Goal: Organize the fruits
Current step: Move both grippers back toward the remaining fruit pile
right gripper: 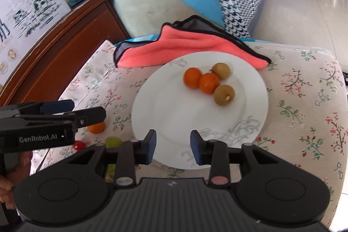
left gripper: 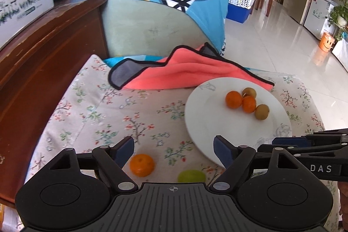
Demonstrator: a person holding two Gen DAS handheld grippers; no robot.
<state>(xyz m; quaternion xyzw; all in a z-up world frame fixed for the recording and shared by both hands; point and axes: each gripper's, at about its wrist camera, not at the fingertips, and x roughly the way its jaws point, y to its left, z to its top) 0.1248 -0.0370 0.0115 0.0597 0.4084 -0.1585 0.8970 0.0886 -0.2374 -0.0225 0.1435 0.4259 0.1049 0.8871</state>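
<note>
On the floral-clothed counter (left gripper: 104,105), centre your spread left hand-held gripper (left gripper: 174,150) over the loose round orange tangerine (left gripper: 142,165) before closing, then carry it to the white ceramic plate (left gripper: 217,134).

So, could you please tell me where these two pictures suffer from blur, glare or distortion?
Left wrist view: the green grape by the left gripper is blurred and fisheye bends the brown wooden cabinet; right wrist view: glare washes the glossy floor tiles.

The matte black plastic left gripper (left gripper: 174,150) has blue-padded fingers (left gripper: 221,152), a ribbed grey centre plate, round side discs and silver pivot screws. The matching black right gripper (right gripper: 173,147) shows white "DAS" lettering; the left's side reads "GenRobot.AI".
</note>
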